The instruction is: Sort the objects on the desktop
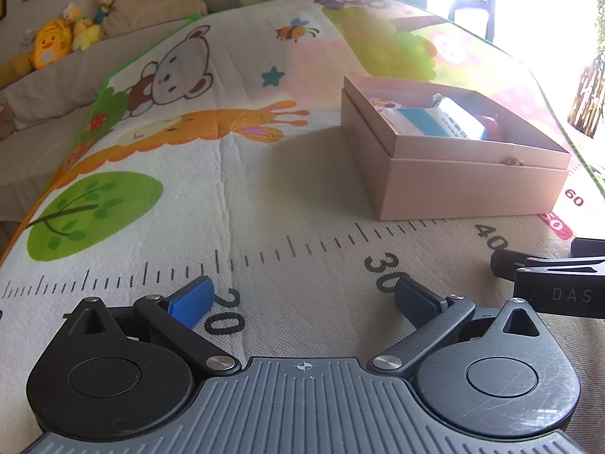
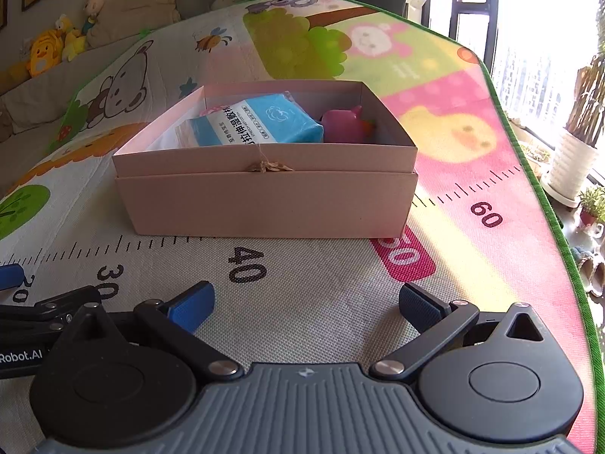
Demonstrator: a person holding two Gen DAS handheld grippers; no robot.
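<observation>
A pink cardboard box (image 2: 264, 204) stands on the cartoon play mat, straight ahead of my right gripper (image 2: 306, 304); it also shows in the left wrist view (image 1: 469, 185), ahead to the right. In it lie a blue wet-wipes pack (image 2: 261, 123), also seen in the left wrist view (image 1: 435, 121), and a pink toy (image 2: 342, 125). My left gripper (image 1: 302, 295) is open and empty, low over the mat near the 20–30 ruler marks. My right gripper is open and empty, low over the mat near the 40 mark.
The play mat (image 1: 227, 174) covers the surface; its green edge (image 2: 544, 204) runs along the right, with potted plants (image 2: 574, 159) beyond. A sofa with plush toys (image 1: 49, 43) lies at the far left. The right gripper's body (image 1: 559, 280) sits close to my left gripper's right side.
</observation>
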